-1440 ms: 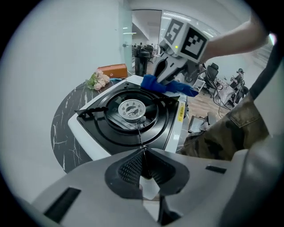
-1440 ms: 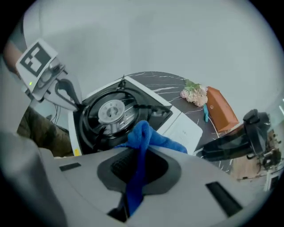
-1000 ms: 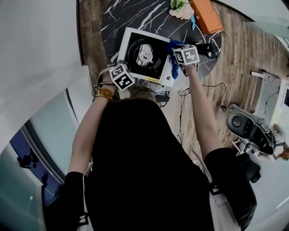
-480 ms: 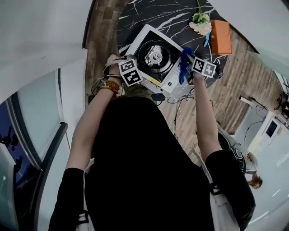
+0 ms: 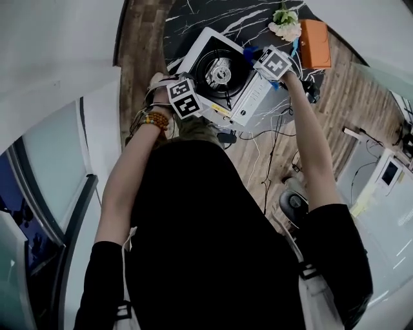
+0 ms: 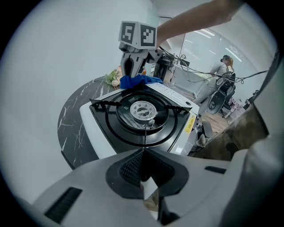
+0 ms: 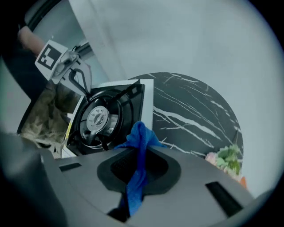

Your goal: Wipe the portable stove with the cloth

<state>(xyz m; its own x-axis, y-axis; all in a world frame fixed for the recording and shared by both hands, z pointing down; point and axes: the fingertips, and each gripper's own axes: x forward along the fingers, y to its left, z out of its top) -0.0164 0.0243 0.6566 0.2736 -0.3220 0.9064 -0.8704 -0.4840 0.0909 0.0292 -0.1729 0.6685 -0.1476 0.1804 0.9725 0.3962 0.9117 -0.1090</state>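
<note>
Two grippers are over a white portable stove (image 5: pixel 255 97) with a black round burner top, set on a round black marble-veined table (image 5: pixel 193 19). At the head view's left-centre, the left gripper (image 5: pixel 185 100) hovers by the stove's near corner. Its own view shows its jaws pressed together with nothing between them. Further right, at the stove's far side, the right gripper (image 5: pixel 274 64) pinches a blue cloth (image 7: pixel 140 137). Its own view shows the fabric running up between the pads, while the left gripper view shows the cloth bunched at the stove's far edge. The head view shows an orange box (image 5: pixel 314 44) at upper right, beside white flowers (image 5: pixel 286 26). Only the left gripper view shows a distant person (image 6: pixel 222 66).
</note>
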